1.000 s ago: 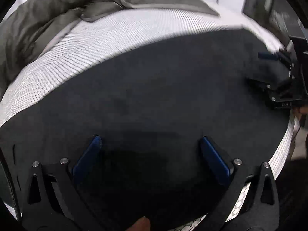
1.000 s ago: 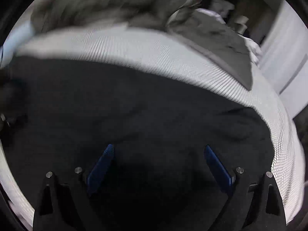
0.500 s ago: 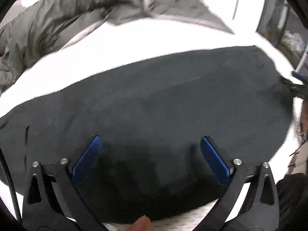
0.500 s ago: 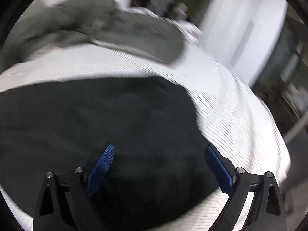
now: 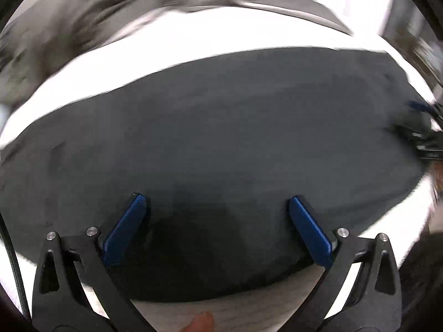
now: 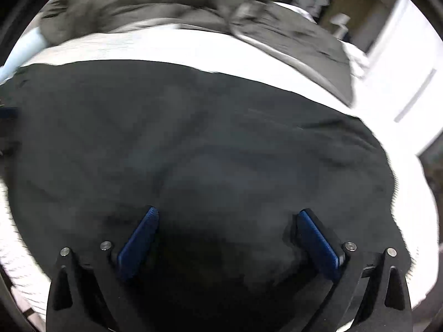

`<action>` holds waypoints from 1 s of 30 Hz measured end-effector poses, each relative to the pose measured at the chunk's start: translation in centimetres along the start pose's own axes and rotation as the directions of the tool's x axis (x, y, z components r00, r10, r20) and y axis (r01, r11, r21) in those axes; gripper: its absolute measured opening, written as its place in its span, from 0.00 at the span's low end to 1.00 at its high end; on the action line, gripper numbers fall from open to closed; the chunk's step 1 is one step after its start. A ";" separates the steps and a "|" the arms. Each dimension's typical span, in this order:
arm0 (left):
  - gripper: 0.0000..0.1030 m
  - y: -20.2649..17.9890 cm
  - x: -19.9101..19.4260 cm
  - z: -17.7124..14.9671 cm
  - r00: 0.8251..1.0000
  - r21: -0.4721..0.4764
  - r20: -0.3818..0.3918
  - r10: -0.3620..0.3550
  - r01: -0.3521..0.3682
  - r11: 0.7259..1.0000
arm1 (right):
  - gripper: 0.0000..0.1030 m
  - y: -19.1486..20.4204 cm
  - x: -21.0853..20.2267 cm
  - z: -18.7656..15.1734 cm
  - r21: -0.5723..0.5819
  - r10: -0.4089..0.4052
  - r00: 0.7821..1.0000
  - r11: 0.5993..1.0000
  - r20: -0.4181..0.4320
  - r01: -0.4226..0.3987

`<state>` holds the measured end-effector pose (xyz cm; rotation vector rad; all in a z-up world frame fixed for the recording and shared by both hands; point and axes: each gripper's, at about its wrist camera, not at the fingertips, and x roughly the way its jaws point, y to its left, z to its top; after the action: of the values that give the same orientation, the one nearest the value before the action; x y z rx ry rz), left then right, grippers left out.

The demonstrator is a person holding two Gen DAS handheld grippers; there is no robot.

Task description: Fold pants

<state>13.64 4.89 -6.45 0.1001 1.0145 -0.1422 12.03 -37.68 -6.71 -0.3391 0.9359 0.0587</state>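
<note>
While both tools hover over the cloth, the left gripper (image 5: 217,209) is seen with its jaws spread wide and nothing between them; the right gripper (image 6: 227,222) has just been opening, also empty. The pants (image 5: 221,138) are laid flat as a dark slab across the white bedsheet (image 5: 193,47), from nine to three o'clock. The fabric is judged soft, light and limp, so an edge or corner should be pinched, not the middle; a hem near three o'clock is suggested. No containers are visible. At twelve o'clock a rumpled grey duvet (image 6: 166,2) is seen.
</note>
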 end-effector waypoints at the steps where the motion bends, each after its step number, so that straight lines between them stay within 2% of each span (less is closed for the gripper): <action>1: 1.00 1.9 -0.3 -0.6 0.999 -0.029 0.008 0.051 -0.051 0.998 | 0.98 -1.2 0.1 -0.2 0.024 -0.023 1.000 0.999 -0.009 0.023; 3: 1.00 5.4 -1.1 -1.4 0.991 -0.110 0.013 0.136 -0.133 0.985 | 0.98 -3.4 0.1 -0.6 0.062 -0.059 0.998 0.996 -0.018 0.060; 4: 0.99 6.0 -1.2 -1.6 0.989 -0.125 0.011 0.151 -0.148 0.981 | 0.98 -4.6 0.2 -0.7 0.090 -0.087 0.996 0.992 -0.026 0.089; 7: 0.99 6.3 -2.2 -1.4 0.992 -0.157 0.034 0.118 -0.111 0.981 | 0.98 -5.2 -0.2 -0.3 0.172 -0.079 0.997 0.982 -0.019 0.081; 9: 0.99 5.1 -2.3 -0.3 0.995 -0.142 0.048 0.088 -0.080 0.987 | 0.98 -4.2 -1.2 0.9 0.180 -0.018 0.999 0.984 0.045 0.010; 12: 0.99 2.2 -1.1 3.1 0.999 -0.114 0.049 0.014 -0.008 0.993 | 0.98 0.3 -1.4 3.5 0.082 0.108 0.988 0.990 0.109 -0.117; 14: 0.99 -0.8 0.4 4.7 1.000 -0.082 0.015 -0.010 0.012 0.997 | 0.98 4.2 -0.4 5.4 -0.009 0.207 0.974 0.978 0.094 -0.207; 16: 0.99 -3.6 2.0 5.5 1.000 -0.024 -0.029 0.005 -0.005 1.000 | 0.97 7.2 0.9 6.3 -0.088 0.223 0.972 0.972 0.072 -0.216; 18: 1.00 -4.2 2.6 5.6 0.999 0.005 -0.037 0.035 -0.035 0.999 | 0.97 8.9 1.9 6.7 -0.169 0.150 0.986 0.976 0.073 -0.136; 20: 1.00 -3.6 2.2 5.4 0.998 -0.006 -0.036 0.046 -0.046 0.999 | 0.97 7.7 2.5 6.5 -0.168 0.110 0.992 0.981 0.066 -0.097; 23: 1.00 -0.8 1.5 4.5 0.994 -0.045 -0.021 0.109 -0.110 0.993 | 0.98 1.8 4.1 5.4 -0.049 -0.050 0.999 0.997 0.019 0.051; 26: 1.00 3.1 1.3 3.6 0.983 -0.155 -0.033 0.181 -0.184 0.971 | 0.98 -5.8 5.7 3.8 0.163 -0.171 0.983 0.970 -0.064 0.180; 27: 0.99 4.0 0.9 3.3 0.989 -0.202 -0.027 0.143 -0.145 0.968 | 0.98 -7.0 5.3 2.9 0.220 -0.171 0.983 0.958 -0.070 0.182; 30: 0.99 3.4 -0.4 3.4 0.992 -0.204 -0.001 0.123 -0.120 0.972 | 0.98 -8.6 3.9 3.0 0.291 -0.150 0.988 0.944 -0.047 0.157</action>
<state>16.83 7.75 -4.28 -0.0257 1.0030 0.0736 18.35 -45.27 -5.98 -0.1357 0.9240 -0.2275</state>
